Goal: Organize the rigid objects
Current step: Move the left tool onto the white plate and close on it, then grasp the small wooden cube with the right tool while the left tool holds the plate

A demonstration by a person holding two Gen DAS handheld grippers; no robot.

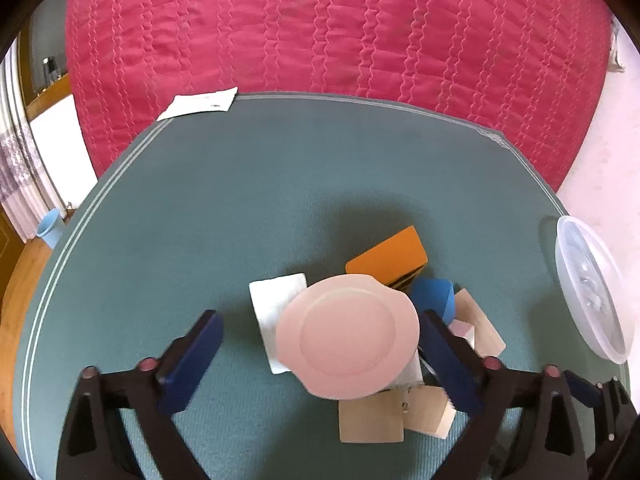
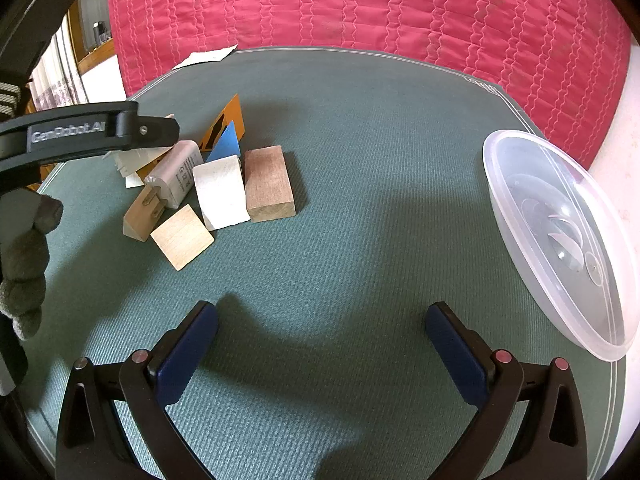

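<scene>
**Left claw spread over the pink plate, tub off to the right**

The pile sits on the green mat, and the pink plate lies on top of it, covering a white sheet and, toward me, some pale wood blocks. Beyond the plate are an orange card and a blue wedge.

The left gripper hangs right over the plate with its jaws apart, one pad well clear on the plate's left, the other just beside its right rim. Nothing is gripped; whether that right pad touches the rim I cannot tell. The plate is round, so it has no long axis to line up with.

The right gripper is also open and empty, well to the right of the plate, over bare mat. The clear tub stands further right again, at the mat's edge, nearer the right gripper than the left.

My guess is the plate goes next, and the left gripper is plainly nearer; it would have to bite on the rim
</scene>
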